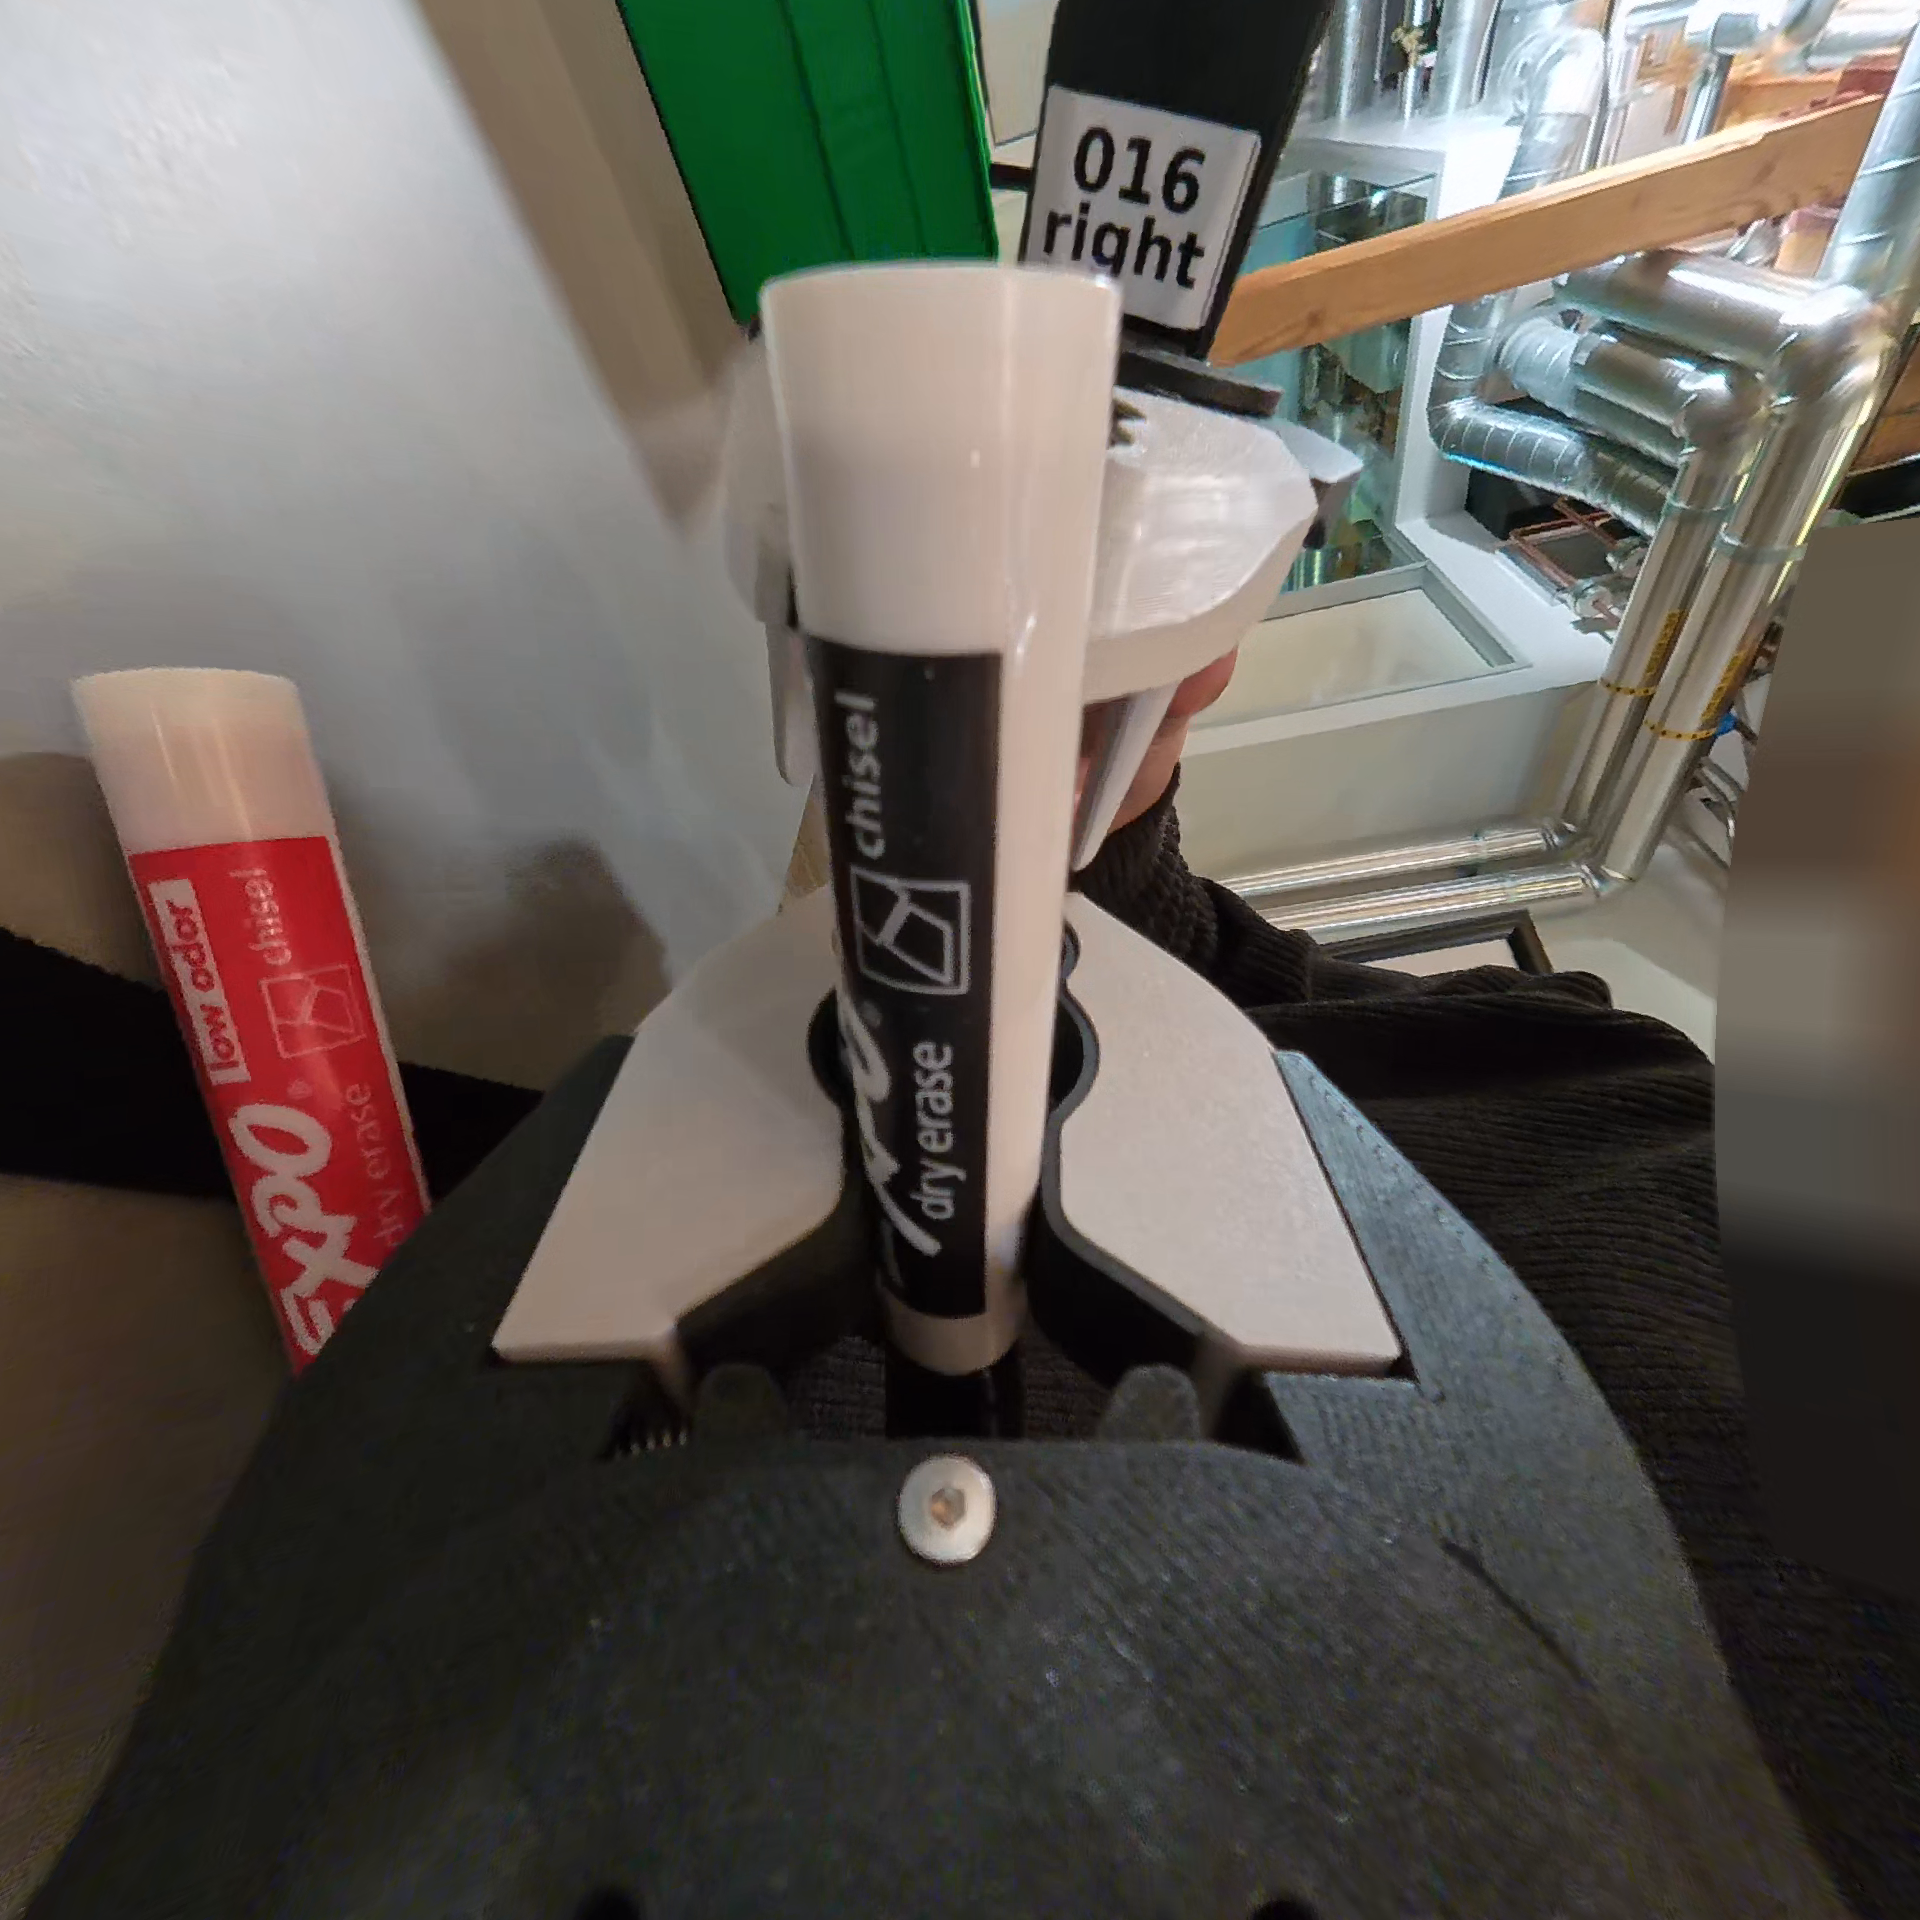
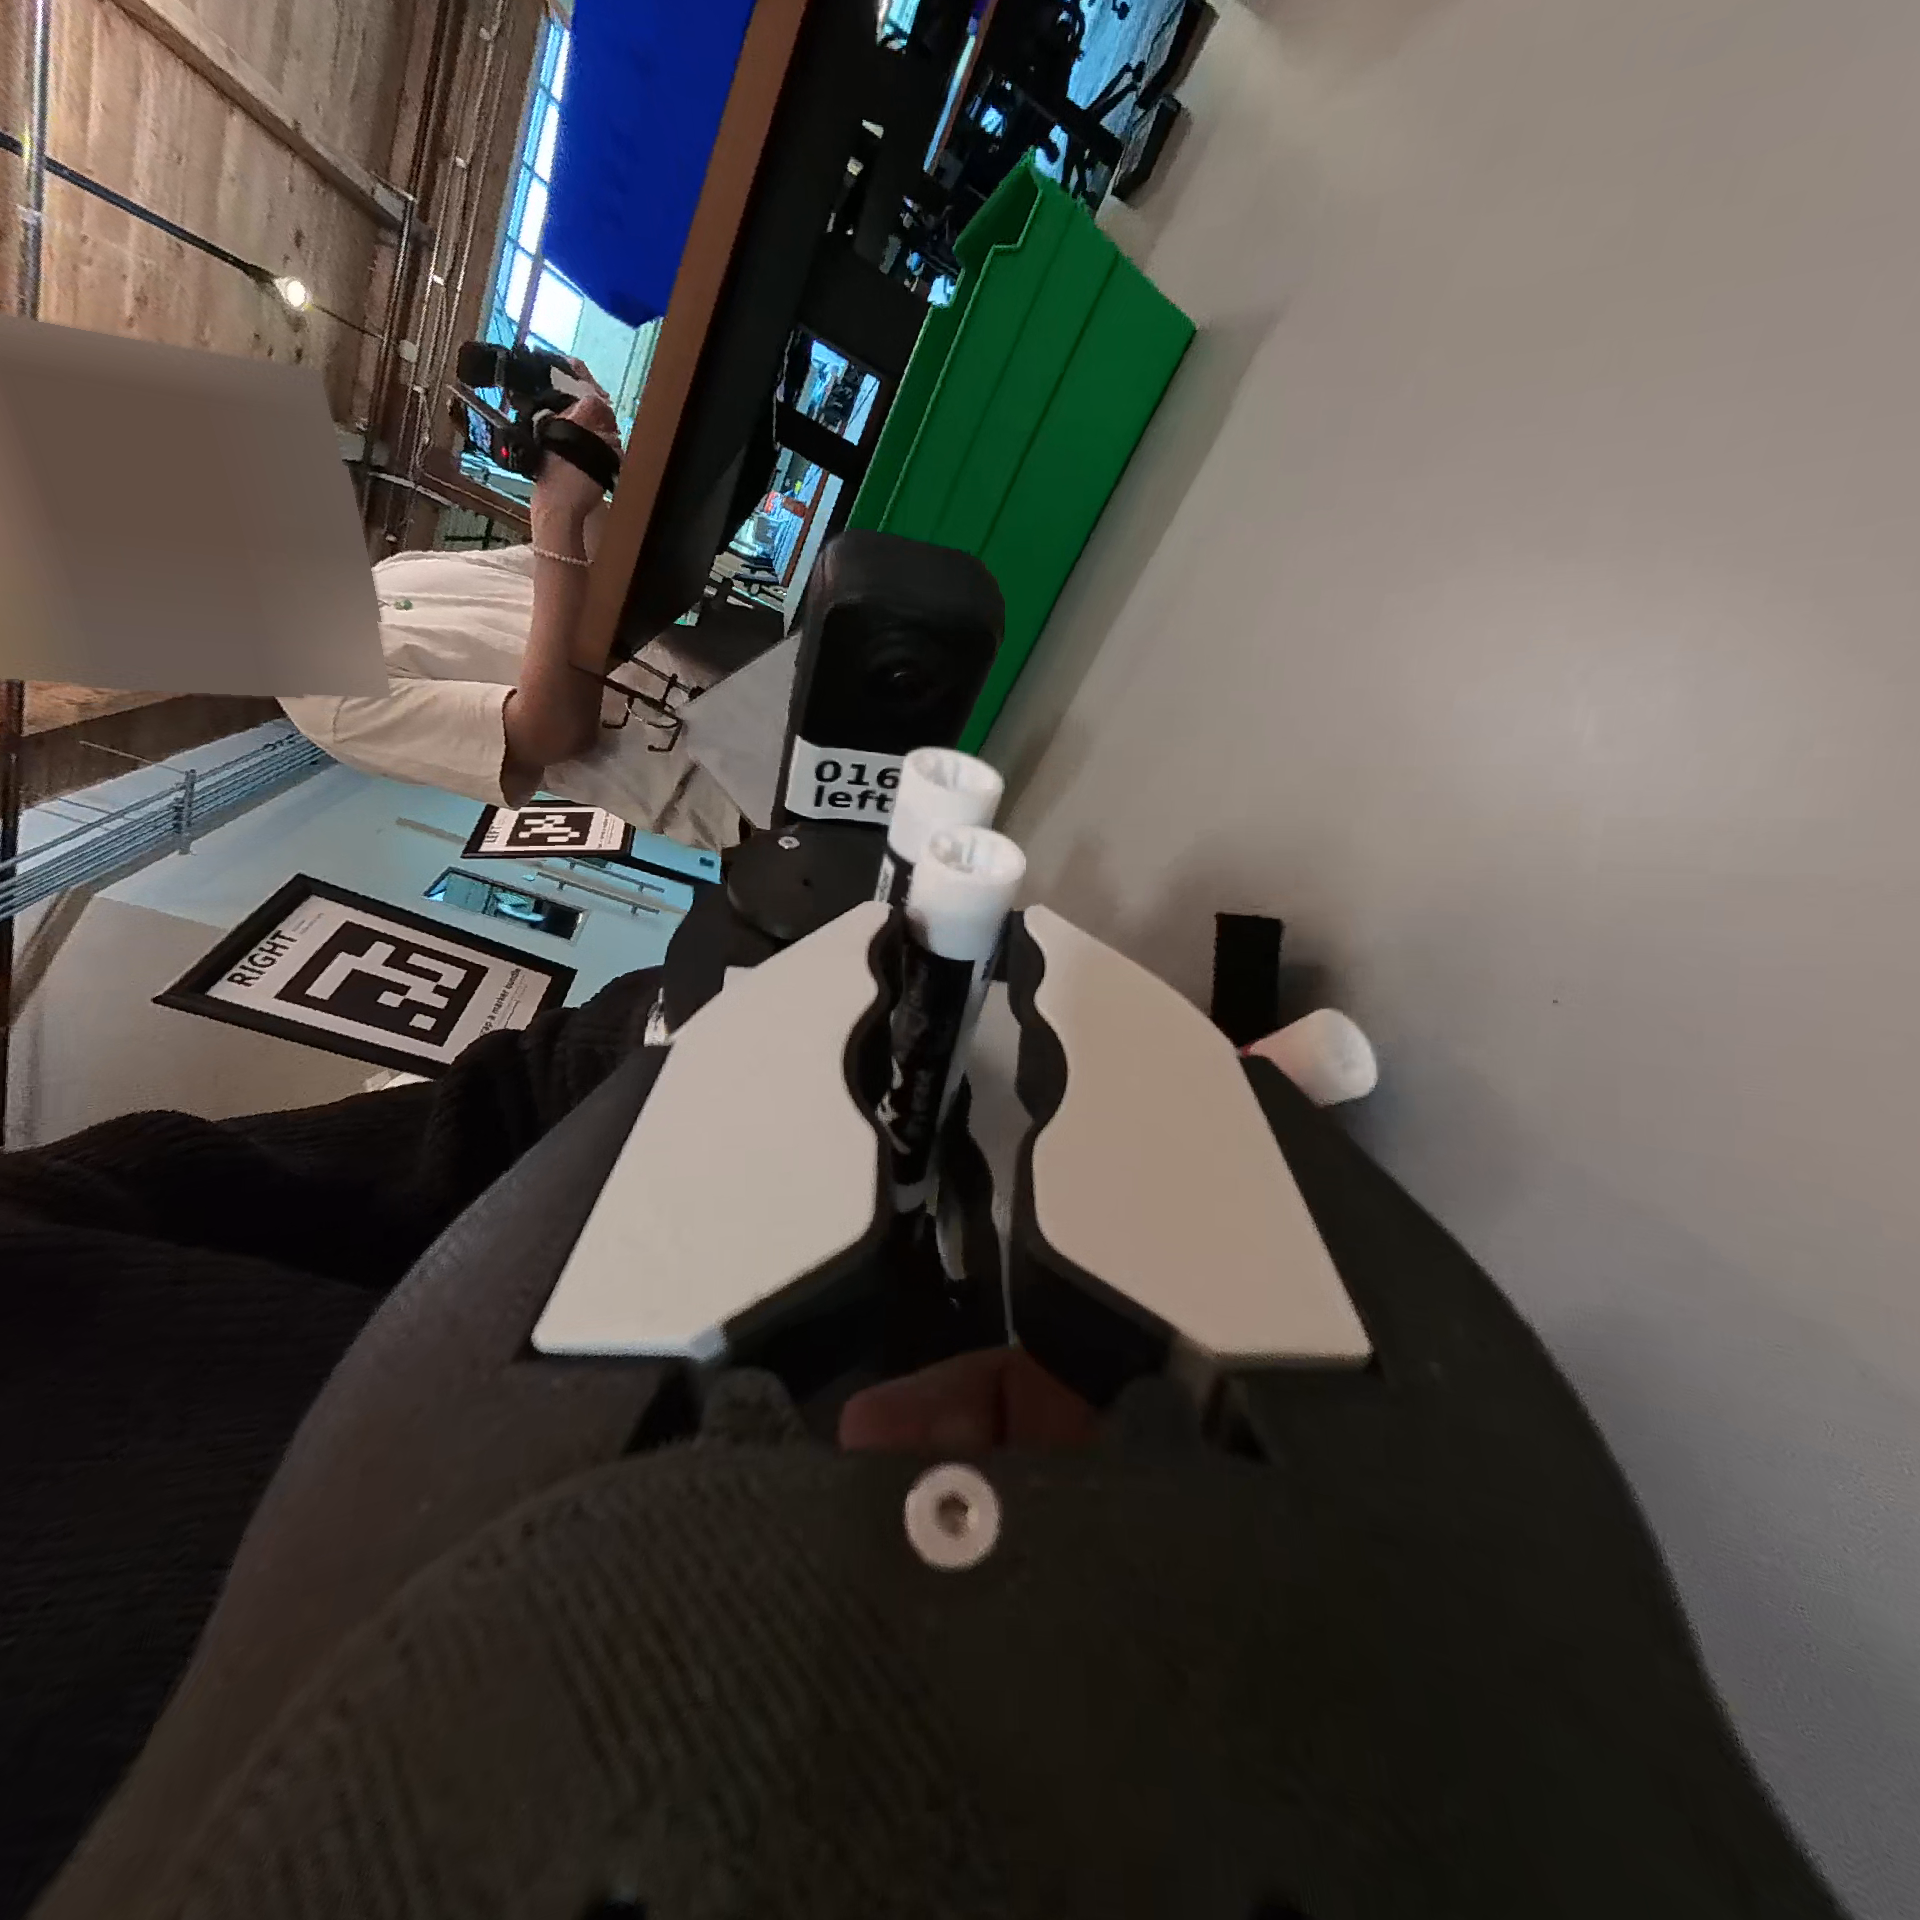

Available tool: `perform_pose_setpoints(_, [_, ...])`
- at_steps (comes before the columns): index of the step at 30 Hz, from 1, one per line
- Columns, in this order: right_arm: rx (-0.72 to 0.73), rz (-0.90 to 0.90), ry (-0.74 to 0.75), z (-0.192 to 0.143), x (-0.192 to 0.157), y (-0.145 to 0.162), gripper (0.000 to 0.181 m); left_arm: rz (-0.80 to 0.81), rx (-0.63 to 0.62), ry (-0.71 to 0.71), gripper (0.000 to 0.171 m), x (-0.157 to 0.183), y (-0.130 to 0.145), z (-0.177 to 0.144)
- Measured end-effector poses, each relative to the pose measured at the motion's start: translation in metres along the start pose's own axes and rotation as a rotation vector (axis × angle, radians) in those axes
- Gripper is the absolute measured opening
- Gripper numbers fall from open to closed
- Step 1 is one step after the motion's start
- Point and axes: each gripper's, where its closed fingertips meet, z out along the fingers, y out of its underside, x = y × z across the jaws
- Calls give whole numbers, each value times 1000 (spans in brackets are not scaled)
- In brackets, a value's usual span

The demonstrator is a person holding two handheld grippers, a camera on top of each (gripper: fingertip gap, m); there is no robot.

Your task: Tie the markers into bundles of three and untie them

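Both claws crowd the same black marker (image 1: pixel 940 831), the red marker (image 1: pixel 265 997) flanks the left claw (image 1: pixel 940 1070), and a green bin (image 2: pixel 1023 468) stands behind on the worktop (image 2: pixel 1558 520), whose remaining surface lies open.

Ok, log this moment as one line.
left claw: shut on black markers | right claw: shut on same markers | red marker: loose on table | not tied

Hand-held gripper (image 2: pixel 951 1049) clamps two black markers (image 2: pixel 935 997).
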Motion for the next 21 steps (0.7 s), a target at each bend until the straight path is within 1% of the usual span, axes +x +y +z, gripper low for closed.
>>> perform_pose_setpoints(5, [29,63,-22,-2,7,-7,19,3,-6,11,32,0,1,1])
perform_pose_setpoints(11, [40,83,-28,-4,7,-7,19,-8,22,39,32,2,-3,3])
perform_pose_setpoints(16, [35,79,-44,-5,2,-4,19,31,35,13,32,4,-4,3])
perform_pose_setpoints(21, [36,92,-57,-3,1,-3,19,-8,38,30,32,5,-4,4])
